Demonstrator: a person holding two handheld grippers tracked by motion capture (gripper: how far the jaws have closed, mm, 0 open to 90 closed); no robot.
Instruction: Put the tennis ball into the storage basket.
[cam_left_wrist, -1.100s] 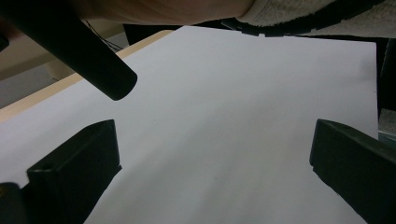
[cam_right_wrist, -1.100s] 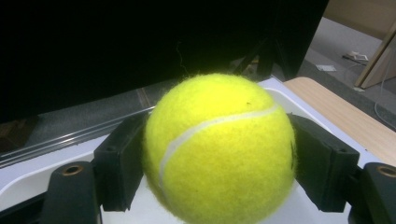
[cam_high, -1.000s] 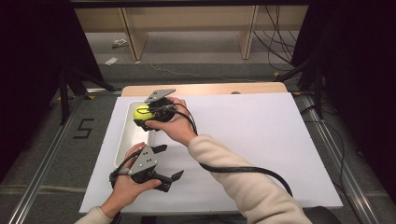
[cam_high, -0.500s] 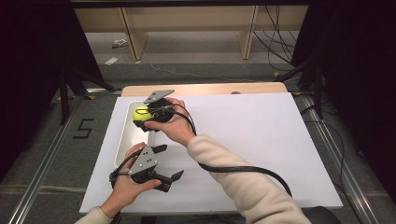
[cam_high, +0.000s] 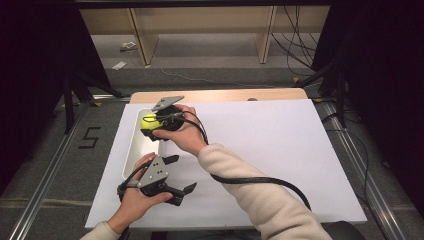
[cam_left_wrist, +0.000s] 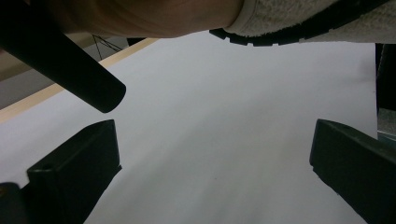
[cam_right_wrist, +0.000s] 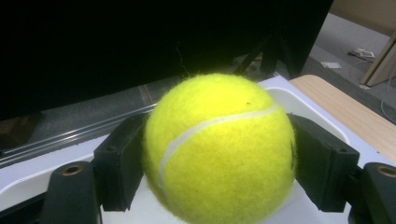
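Fuzzy round tennis ball (cam_right_wrist: 219, 149) between black jaws

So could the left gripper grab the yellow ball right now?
Probably not. The tennis ball is already clamped in the right gripper over the white tray, and the right forearm lies between it and the open left gripper.
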